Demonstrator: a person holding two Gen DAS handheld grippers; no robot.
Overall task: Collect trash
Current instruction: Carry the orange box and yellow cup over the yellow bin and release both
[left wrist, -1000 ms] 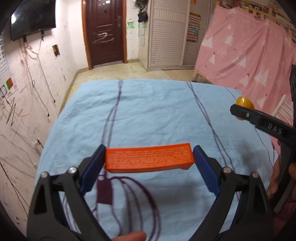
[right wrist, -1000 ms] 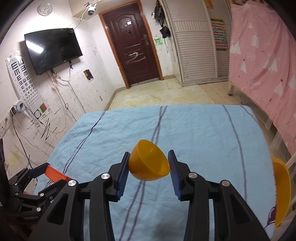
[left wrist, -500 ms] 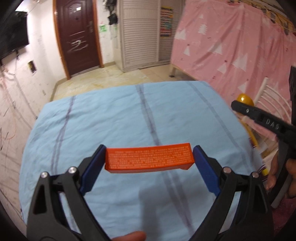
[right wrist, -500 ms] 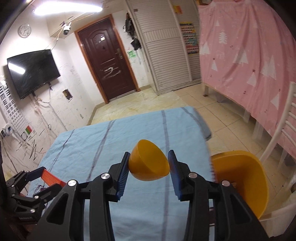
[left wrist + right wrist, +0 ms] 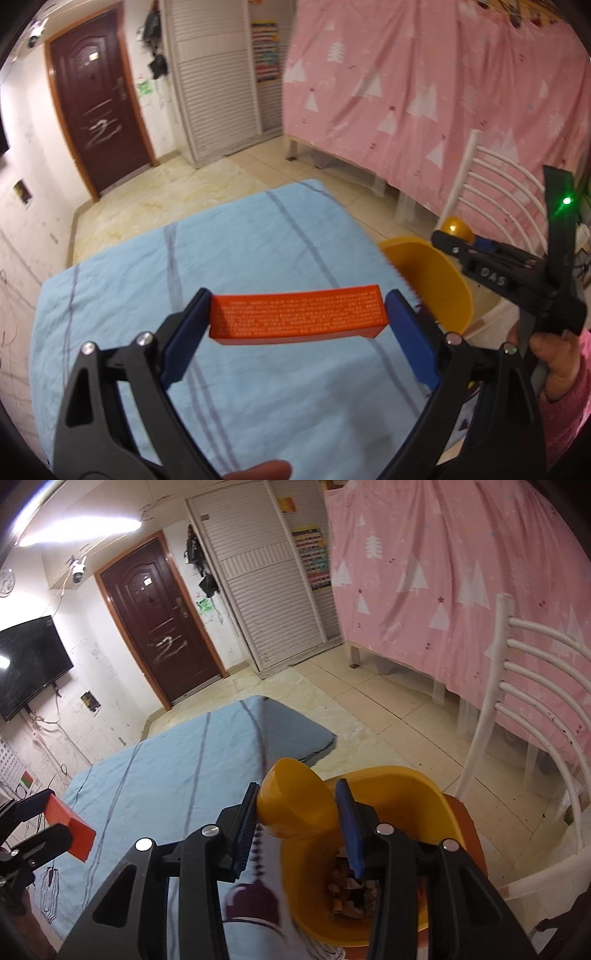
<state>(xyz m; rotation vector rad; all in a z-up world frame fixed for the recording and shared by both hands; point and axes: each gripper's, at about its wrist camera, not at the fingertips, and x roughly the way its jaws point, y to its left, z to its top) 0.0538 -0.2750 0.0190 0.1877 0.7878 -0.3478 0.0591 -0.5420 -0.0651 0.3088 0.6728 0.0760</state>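
My left gripper [image 5: 297, 319] is shut on a long orange box [image 5: 295, 315] with small print, held above the light blue cloth [image 5: 207, 258]. My right gripper [image 5: 297, 812] is shut on a yellow half-shell [image 5: 297, 805] and holds it over the near rim of a yellow bin [image 5: 402, 797] that has scraps at its bottom. In the left wrist view the bin [image 5: 428, 280] stands just past the cloth's right edge, and the right gripper [image 5: 454, 236] with its shell is above the bin's far side. The orange box [image 5: 70, 827] also shows at the left of the right wrist view.
The bin sits on a white chair [image 5: 535, 686] beside the table. A pink curtain [image 5: 461, 572] hangs at the right. A brown door [image 5: 159, 635] and a slatted wardrobe [image 5: 266, 590] stand at the back, a television [image 5: 29, 664] on the left wall.
Both grippers have swung to the right, from over the middle of the cloth to its right edge. The yellow bin has come into view under the right gripper. Both grips are unchanged.
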